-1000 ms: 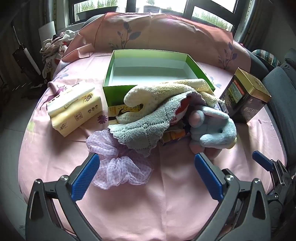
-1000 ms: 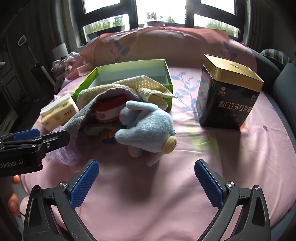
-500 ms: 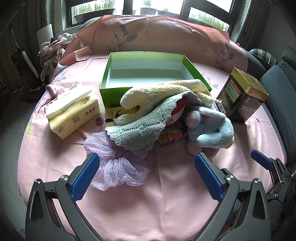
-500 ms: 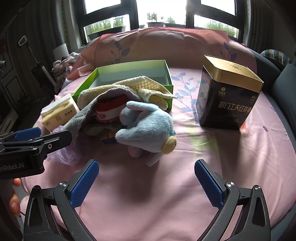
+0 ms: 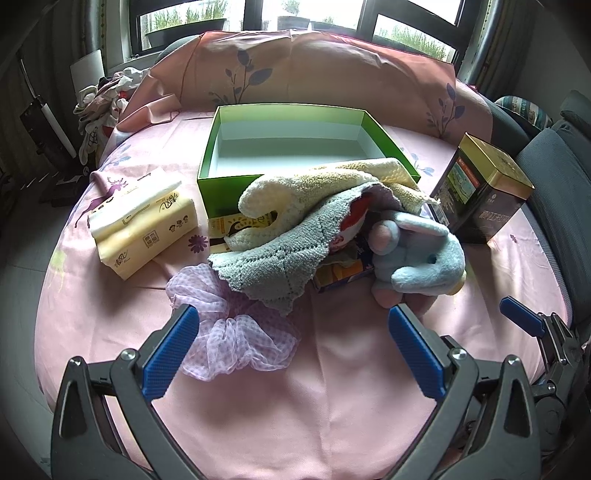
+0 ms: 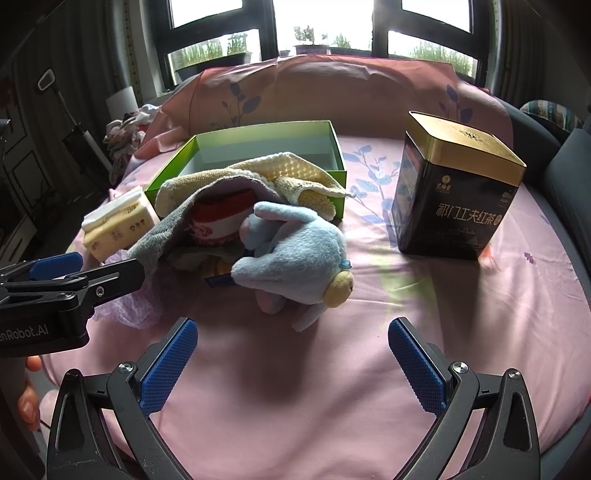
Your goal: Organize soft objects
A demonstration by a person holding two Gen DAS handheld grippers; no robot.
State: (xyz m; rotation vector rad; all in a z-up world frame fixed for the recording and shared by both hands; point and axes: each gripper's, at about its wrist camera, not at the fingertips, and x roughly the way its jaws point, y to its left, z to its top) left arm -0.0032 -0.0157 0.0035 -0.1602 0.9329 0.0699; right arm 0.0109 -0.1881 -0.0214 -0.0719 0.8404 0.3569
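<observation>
A round surface covered in a pink floral cloth (image 5: 332, 398) fills both views, backed by a pink cushion (image 5: 314, 70) with dark leaf prints and, behind that, dark-framed windows (image 6: 325, 26) with potted plants on the sill. At the far left a heap of crumpled clothes (image 5: 99, 99) lies off the cloth's edge. Moving rightward on the cloth: one yellow tissue pack (image 5: 144, 225), one lilac gauze scrunchie (image 5: 236, 343) partly under the left gripper's left finger, and one green box (image 5: 295, 147) with a white interior, open and with nothing in it. Against the box's near wall sits the soft pile: one cream towel (image 5: 325, 184) draped over one grey knitted cloth (image 5: 280, 254), a red-and-white item (image 6: 221, 218) tucked beneath that may be a sock, and a small printed carton (image 5: 343, 275) under them. One blue plush toy (image 5: 421, 254) lies touching the pile's right side, on its side. Well to the right stands one dark tea tin (image 6: 458, 184) with a gold lid. The left gripper (image 5: 291, 347) hangs over the scrunchie with its jaws spread wide, gripping nothing; the right gripper (image 6: 291, 358) is likewise spread wide and empty, near the plush toy.
</observation>
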